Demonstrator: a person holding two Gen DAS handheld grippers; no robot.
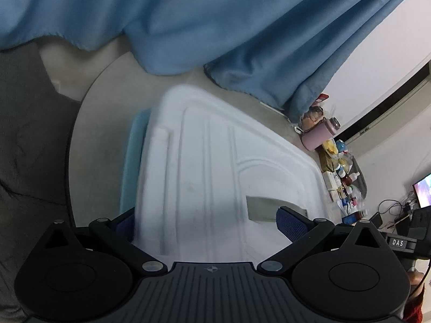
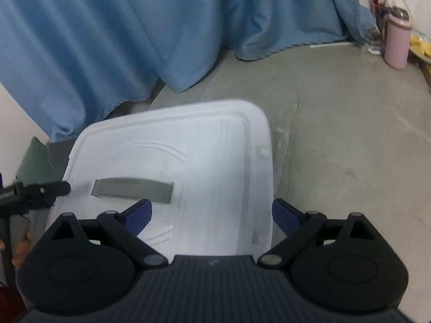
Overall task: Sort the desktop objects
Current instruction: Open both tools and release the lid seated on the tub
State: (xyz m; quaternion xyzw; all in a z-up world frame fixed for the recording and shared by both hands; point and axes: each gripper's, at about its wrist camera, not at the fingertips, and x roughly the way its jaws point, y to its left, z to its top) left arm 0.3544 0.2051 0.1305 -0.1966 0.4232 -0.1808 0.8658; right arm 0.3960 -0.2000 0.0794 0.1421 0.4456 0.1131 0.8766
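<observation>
A white plastic lid (image 1: 204,161) with a grey handle slot (image 1: 269,208) lies on top of a light blue box (image 1: 134,158) on the grey round table (image 1: 102,123). My left gripper (image 1: 207,223) is spread wide around one end of the lid, its blue pads at either side. In the right wrist view the same lid (image 2: 188,161) and its slot (image 2: 132,189) show; my right gripper (image 2: 210,214) is spread wide over the lid's other end, one pad on top, one beside the edge. The left gripper's tip (image 2: 54,188) shows at the left.
A blue curtain (image 2: 134,40) hangs behind the table. A pink bottle (image 2: 396,40) stands at the table's far right with yellow packets (image 2: 420,44). Small bottles and boxes (image 1: 342,180) crowd that side. A grey sofa (image 1: 24,134) is at the left.
</observation>
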